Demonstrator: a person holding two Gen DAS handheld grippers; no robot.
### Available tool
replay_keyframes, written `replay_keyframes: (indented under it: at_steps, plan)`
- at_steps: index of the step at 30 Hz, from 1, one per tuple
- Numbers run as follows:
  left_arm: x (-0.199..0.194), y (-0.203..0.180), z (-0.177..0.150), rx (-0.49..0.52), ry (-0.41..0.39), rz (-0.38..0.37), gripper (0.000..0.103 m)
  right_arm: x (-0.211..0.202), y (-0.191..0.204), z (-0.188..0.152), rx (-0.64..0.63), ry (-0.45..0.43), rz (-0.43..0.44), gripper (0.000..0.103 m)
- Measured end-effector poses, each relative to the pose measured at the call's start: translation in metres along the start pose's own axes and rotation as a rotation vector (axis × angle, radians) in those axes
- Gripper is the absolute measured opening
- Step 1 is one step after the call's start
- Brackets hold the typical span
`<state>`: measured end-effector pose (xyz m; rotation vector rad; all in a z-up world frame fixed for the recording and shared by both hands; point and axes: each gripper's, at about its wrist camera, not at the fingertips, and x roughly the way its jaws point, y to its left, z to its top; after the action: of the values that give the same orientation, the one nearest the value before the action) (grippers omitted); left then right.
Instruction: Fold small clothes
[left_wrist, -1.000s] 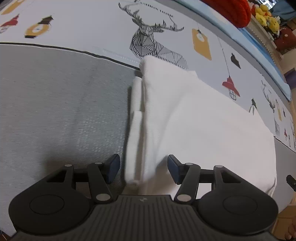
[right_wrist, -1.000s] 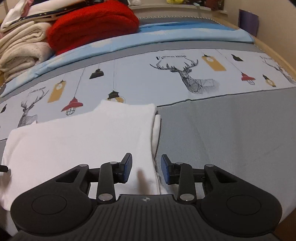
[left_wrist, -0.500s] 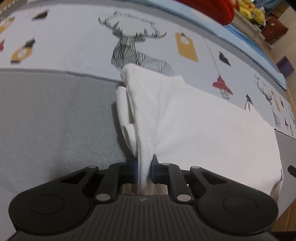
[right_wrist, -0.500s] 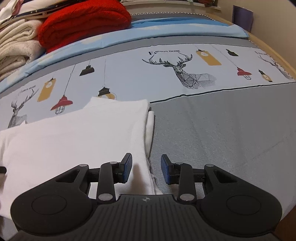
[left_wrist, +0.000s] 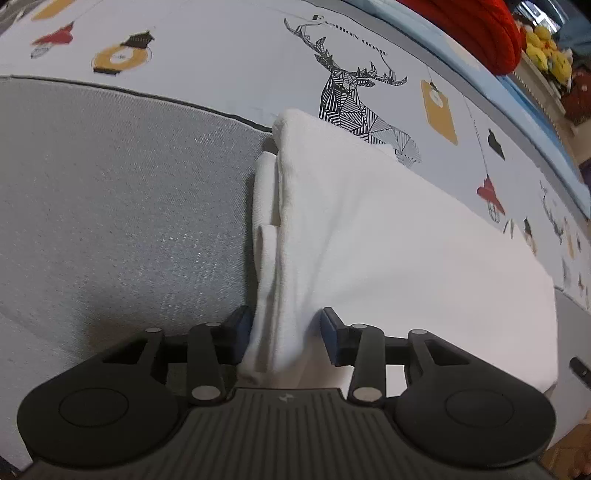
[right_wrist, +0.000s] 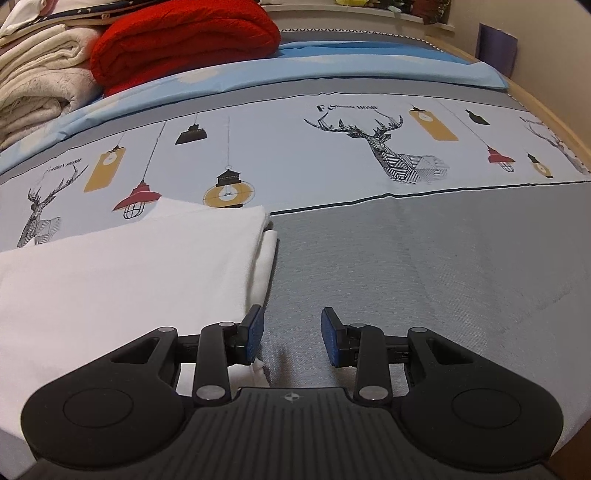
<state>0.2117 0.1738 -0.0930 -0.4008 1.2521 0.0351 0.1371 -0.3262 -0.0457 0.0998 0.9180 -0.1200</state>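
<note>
A white folded garment (left_wrist: 388, 236) lies on the bed, half on the grey band and half on the printed band. In the left wrist view its left folded edge (left_wrist: 269, 258) runs toward me and passes between the fingers of my left gripper (left_wrist: 286, 334), which is open around it. In the right wrist view the garment (right_wrist: 129, 269) lies at the left; my right gripper (right_wrist: 291, 334) is open and empty over grey sheet, its left finger (right_wrist: 253, 332) just over the garment's right edge.
The bed sheet has a grey band (right_wrist: 424, 266) and a print band with deer and lanterns (right_wrist: 388, 147). A red blanket (right_wrist: 184, 40) and cream folded blankets (right_wrist: 37, 81) are stacked at the far side. Yellow plush toys (left_wrist: 546, 55) sit beyond the bed.
My left gripper, shut on the garment's edge half a second ago, has opened and the lifted edge has dropped. My right gripper has opened wider and shifted right, off the garment.
</note>
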Motion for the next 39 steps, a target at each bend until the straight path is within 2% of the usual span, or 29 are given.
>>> replay_keyframes:
  at_steps: [5,7,10,13,15,18,22,26,32,39]
  plan:
    - [0.007,-0.011,0.000,0.050,-0.018,0.017,0.044,0.001,-0.001,-0.001,0.000,0.001,-0.005,0.035]
    - [0.007,-0.014,-0.001,0.067,-0.026,0.016,0.027,0.001,-0.001,0.000,-0.002,0.000,-0.006,0.035]
    - [0.004,-0.017,-0.001,0.088,-0.043,0.023,0.017,0.001,-0.003,0.001,0.004,-0.004,-0.004,0.035]
    - [-0.008,-0.025,-0.001,0.148,-0.116,0.058,0.015,0.001,-0.004,0.002,0.012,-0.008,-0.003,0.035]
    - [-0.013,-0.029,-0.002,0.187,-0.144,0.128,0.015,0.001,-0.002,0.003,0.013,-0.011,0.000,0.035]
    - [-0.011,-0.030,-0.003,0.207,-0.137,0.253,0.015,0.001,0.001,0.004,0.011,-0.015,0.008,0.035]
    - [-0.015,-0.031,-0.002,0.211,-0.148,0.264,0.015,0.001,0.009,0.004,-0.007,-0.018,0.021,0.035]
    - [-0.026,-0.032,0.000,0.169,-0.179,0.218,0.014,0.000,0.013,0.005,-0.015,-0.025,0.033,0.035]
    - [-0.045,-0.062,0.000,0.202,-0.230,0.043,0.013,-0.004,0.018,0.008,-0.003,-0.043,0.057,0.035]
    - [-0.034,-0.089,-0.005,0.179,-0.212,-0.124,0.012,-0.004,0.022,0.013,0.000,-0.056,0.070,0.035]
